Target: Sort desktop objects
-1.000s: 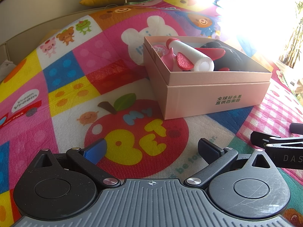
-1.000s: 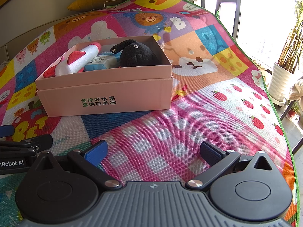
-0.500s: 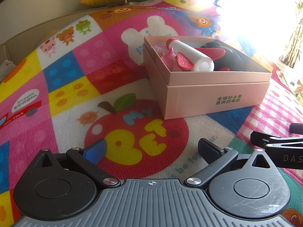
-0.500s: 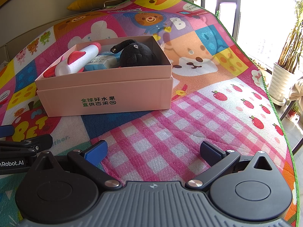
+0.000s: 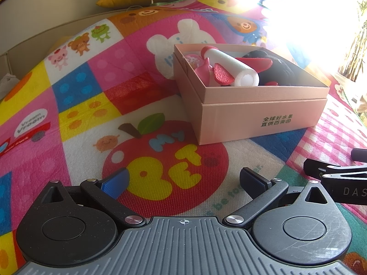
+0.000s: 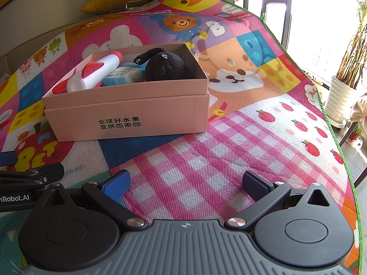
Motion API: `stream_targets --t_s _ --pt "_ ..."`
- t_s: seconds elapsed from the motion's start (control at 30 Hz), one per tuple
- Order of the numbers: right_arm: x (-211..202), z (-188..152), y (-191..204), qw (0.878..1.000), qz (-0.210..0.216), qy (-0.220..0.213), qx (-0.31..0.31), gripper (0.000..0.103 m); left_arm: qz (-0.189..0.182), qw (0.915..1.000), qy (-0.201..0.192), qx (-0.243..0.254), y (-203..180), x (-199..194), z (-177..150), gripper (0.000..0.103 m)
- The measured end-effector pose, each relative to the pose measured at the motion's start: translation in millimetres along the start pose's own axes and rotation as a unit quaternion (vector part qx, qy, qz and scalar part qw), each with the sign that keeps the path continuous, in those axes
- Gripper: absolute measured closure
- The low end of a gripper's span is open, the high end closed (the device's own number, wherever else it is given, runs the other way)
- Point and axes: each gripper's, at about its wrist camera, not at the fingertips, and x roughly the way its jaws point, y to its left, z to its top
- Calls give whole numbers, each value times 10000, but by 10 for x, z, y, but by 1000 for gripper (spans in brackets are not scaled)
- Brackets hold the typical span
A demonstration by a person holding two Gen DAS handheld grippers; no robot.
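A pink cardboard box (image 5: 263, 123) (image 6: 128, 114) stands on the colourful play mat. It holds a white foam rocket with red fins (image 5: 231, 73) (image 6: 91, 78), a black plush toy (image 5: 282, 73) (image 6: 167, 67), a blue-and-white packet (image 6: 121, 74) and a small pink item (image 5: 192, 60). My left gripper (image 5: 183, 178) is open and empty, low over the mat in front of the box's left corner. My right gripper (image 6: 185, 182) is open and empty, low over the pink checked part of the mat, in front of the box and to its right.
The right gripper's side shows at the right edge of the left wrist view (image 5: 337, 181); the left gripper's side shows at the left edge of the right wrist view (image 6: 27, 178). The mat's green edge (image 6: 330, 123) runs along the right. A potted plant (image 6: 344, 96) stands beyond it. A yellow cushion (image 6: 114, 1) lies at the back.
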Motion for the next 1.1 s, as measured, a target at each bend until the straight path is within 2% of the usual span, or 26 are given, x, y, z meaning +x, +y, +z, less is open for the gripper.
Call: stream_targets --t_s 0.17,0.27,0.33,1.1 --pt "-1 -4 3 10000 -4 -1 -5 0 -25 10000 9 78 -14 -4 6 0" --pt "2 2 2 10000 1 0 1 0 -111 9997 218 -14 13 21 61 0" --pt "1 -1 4 10000 -3 -1 -3 0 -23 9994 335 -55 -9 16 74 0" --pt "6 6 -1 10000 -2 -2 0 0 40 9997 207 -126 -30 -9 22 0"
